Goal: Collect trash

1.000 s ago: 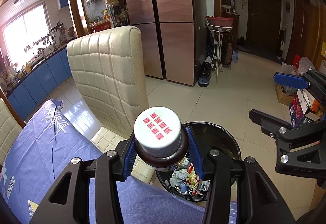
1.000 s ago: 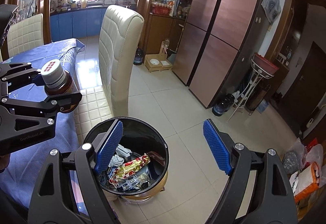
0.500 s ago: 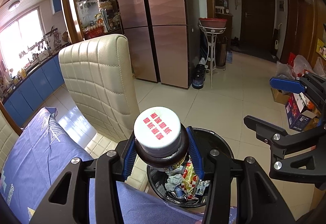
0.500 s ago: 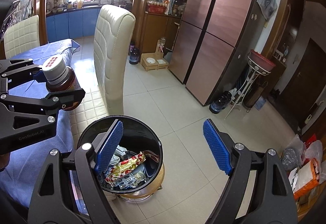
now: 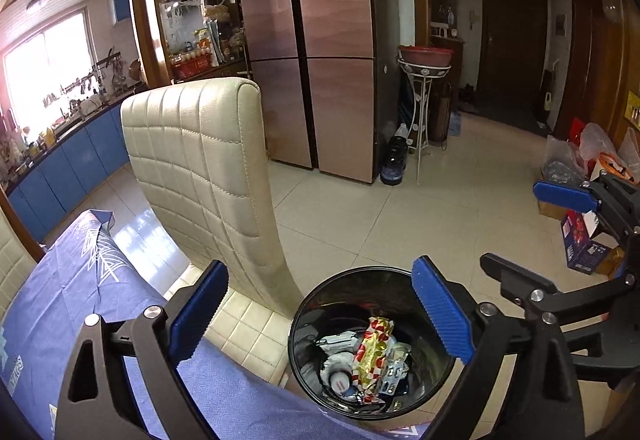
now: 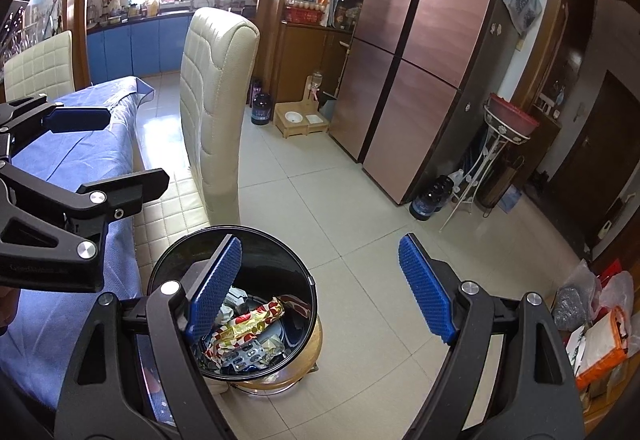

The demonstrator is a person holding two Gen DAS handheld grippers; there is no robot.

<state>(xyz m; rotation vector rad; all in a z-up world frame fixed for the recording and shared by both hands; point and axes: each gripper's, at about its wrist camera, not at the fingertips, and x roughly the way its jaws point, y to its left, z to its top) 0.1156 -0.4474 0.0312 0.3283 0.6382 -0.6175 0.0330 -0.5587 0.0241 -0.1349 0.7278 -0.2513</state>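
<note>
— What does my left camera give that the right doesn't?

— The white-capped bottle [image 5: 340,380] lying in the round black bin [image 5: 304,304], beside a crinkled red-and-gold wrapper [image 5: 374,350]. My left gripper [image 5: 320,314] is opening, nothing between its ribbed blue pads.

— And the right view?

— My right gripper [image 6: 320,294] stands wide and empty above the bin [image 6: 160,272]; its near pad hides part of the trash. A quilted cream chair [image 6: 214,96] stands just behind, a blue tablecloth [image 6: 80,144] to the left.

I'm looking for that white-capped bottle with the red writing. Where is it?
In the left wrist view, the bottle lies inside the black trash bin, bottom centre, left of the red-and-gold wrapper, on the floor beside the cream chair.
</note>
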